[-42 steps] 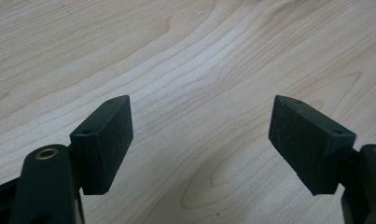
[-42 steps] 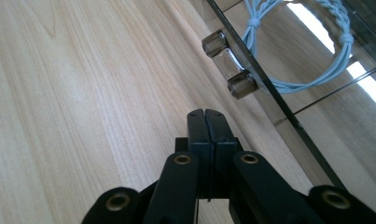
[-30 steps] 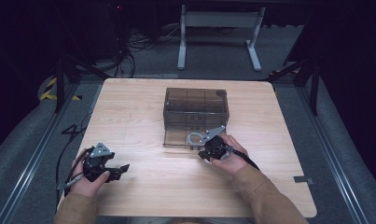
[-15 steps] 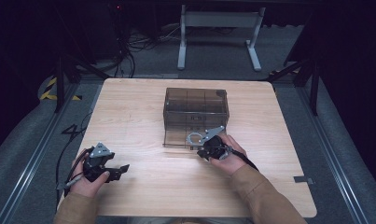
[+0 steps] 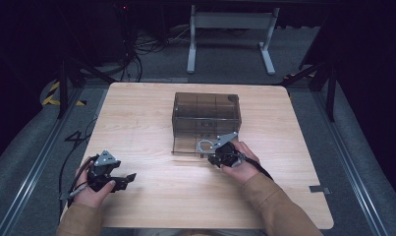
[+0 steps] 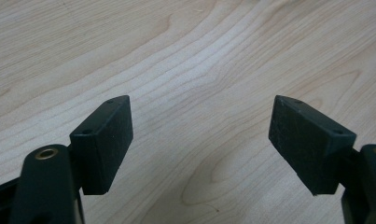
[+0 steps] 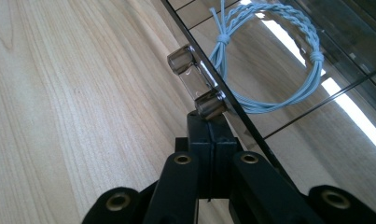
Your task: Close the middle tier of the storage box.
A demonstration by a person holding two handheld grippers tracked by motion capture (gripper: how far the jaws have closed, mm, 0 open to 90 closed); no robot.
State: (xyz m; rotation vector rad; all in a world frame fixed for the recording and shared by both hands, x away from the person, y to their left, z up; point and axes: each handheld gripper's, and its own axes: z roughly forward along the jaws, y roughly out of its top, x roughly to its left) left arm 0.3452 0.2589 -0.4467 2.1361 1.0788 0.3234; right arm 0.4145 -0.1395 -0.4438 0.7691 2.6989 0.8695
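My right gripper [image 5: 216, 158] sits at the near face of the smoky box [image 5: 206, 114], mid-table, its jaws pressed together with their tips right under the clear handle [image 7: 196, 85] on the box's front panel. Whether they pinch the handle's lower end I cannot tell. The handle's long axis runs along the panel, away from my tips, so any pull should go square to that, toward me. Behind the panel lies a pale blue cord [image 7: 269, 60]. My left gripper [image 5: 118, 180] rests well apart over bare table [image 6: 190, 56], jaws spread, holding nothing. The right is plainly nearer.
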